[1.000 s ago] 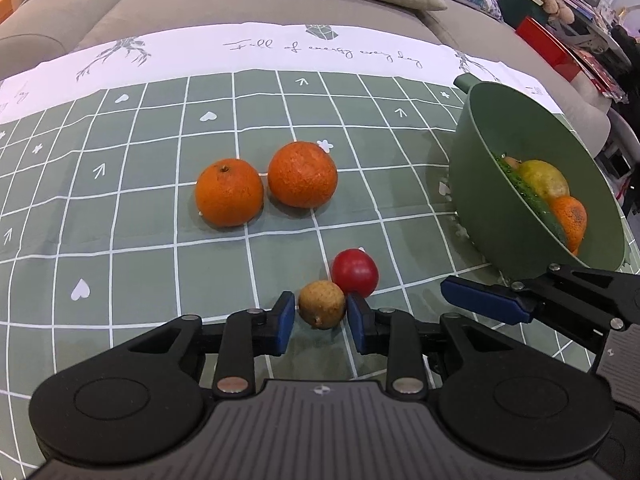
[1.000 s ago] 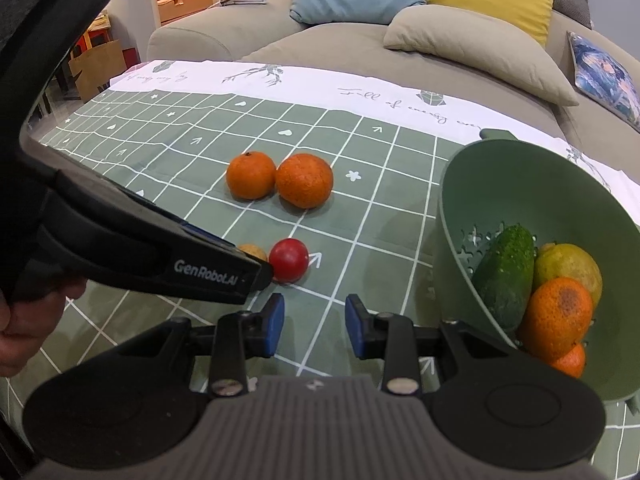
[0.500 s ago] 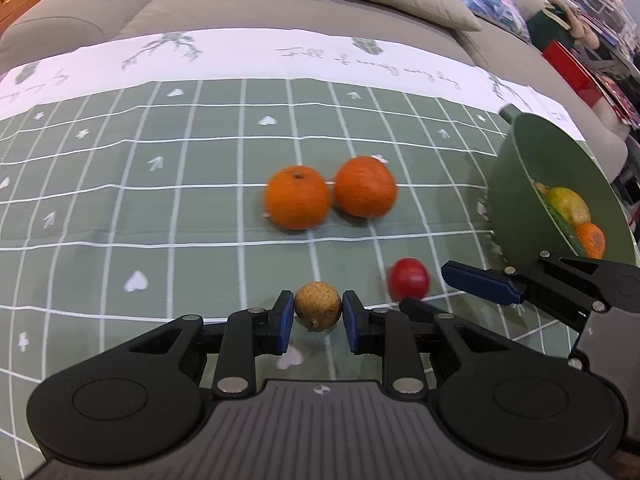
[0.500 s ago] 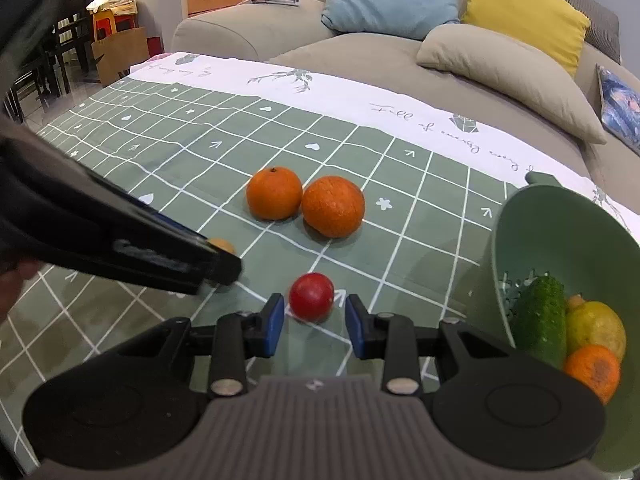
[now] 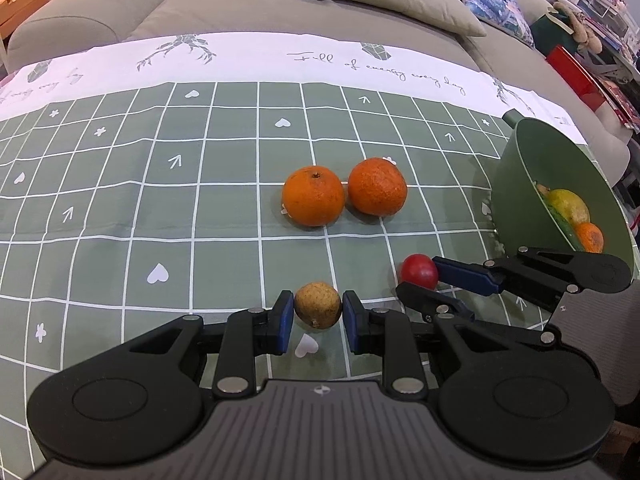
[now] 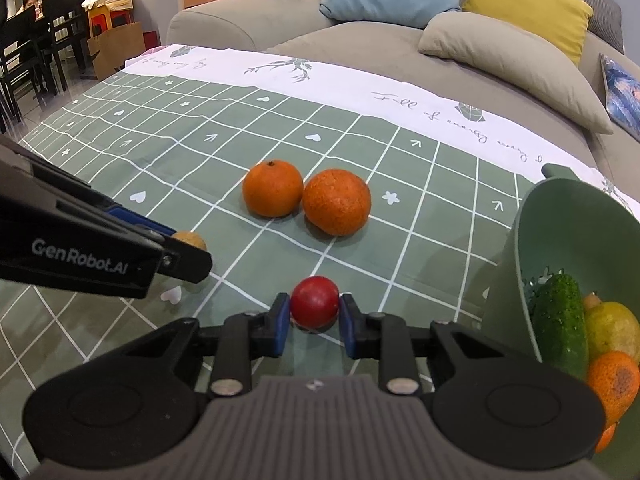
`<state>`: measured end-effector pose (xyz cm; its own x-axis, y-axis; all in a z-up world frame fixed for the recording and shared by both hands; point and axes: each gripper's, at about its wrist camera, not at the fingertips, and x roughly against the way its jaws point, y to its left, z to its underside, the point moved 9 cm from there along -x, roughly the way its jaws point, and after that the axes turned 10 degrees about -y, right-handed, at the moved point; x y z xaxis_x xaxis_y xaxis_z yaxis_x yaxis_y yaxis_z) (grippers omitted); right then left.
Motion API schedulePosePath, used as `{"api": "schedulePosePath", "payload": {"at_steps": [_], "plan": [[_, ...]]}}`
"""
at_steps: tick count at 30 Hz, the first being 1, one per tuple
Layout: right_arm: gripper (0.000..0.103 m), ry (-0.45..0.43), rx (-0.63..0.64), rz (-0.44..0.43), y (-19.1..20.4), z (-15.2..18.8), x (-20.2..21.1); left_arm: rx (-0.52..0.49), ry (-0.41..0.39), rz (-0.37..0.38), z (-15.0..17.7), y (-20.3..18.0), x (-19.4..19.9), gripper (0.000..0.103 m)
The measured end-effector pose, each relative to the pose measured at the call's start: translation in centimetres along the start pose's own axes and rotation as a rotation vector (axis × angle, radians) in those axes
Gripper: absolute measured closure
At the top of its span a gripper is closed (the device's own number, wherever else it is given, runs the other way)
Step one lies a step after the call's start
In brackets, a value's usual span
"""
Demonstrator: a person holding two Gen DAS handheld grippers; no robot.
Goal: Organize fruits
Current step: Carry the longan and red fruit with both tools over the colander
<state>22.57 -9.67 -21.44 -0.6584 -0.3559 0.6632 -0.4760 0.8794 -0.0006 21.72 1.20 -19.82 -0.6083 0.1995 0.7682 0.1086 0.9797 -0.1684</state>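
The left gripper (image 5: 318,312) has its jaws pinching a small, rough tan-brown fruit (image 5: 318,305) at the counter (image 5: 120,208) near edge. The right gripper (image 6: 314,316) has just closed its jaws, clamping a smooth red fruit (image 6: 315,302). Two oranges (image 6: 306,196) lie touching beyond; the green bowl (image 6: 568,220) stands right. Open cloth lies left.

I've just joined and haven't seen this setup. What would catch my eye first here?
Two grippers, each clamped on a small fruit: the left gripper holds a brownish fruit, the right gripper a red fruit. Behind them, two oranges sit side by side mid-tablecloth, and a tilted green bowl of produce stands at the right.
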Motion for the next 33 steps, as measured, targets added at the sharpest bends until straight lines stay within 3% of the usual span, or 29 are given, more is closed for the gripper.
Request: {"api": "schedulePosePath", "payload": {"at_steps": [7, 17, 25, 33], "plan": [[0.081, -0.022, -0.015, -0.003, -0.1, -0.5, 1.8, -0.011, -0.020, 0.006, -0.2, -0.6, 1.5, 0.074], [0.081, -0.099, -0.019, -0.004, -1.2, -2.0, 8.6, -0.013, -0.062, 0.074, -2.0, -4.3, 4.7, 0.074], [0.081, -0.144, -0.022, 0.043, -5.2, -2.7, 13.4, -0.007, -0.079, 0.177, -4.1, -9.2, 5.3, 0.074], [0.081, -0.142, -0.030, 0.119, -11.0, -3.1, 14.4, -0.101, -0.067, 0.231, -6.4, -15.0, 3.0, 0.074]]}}
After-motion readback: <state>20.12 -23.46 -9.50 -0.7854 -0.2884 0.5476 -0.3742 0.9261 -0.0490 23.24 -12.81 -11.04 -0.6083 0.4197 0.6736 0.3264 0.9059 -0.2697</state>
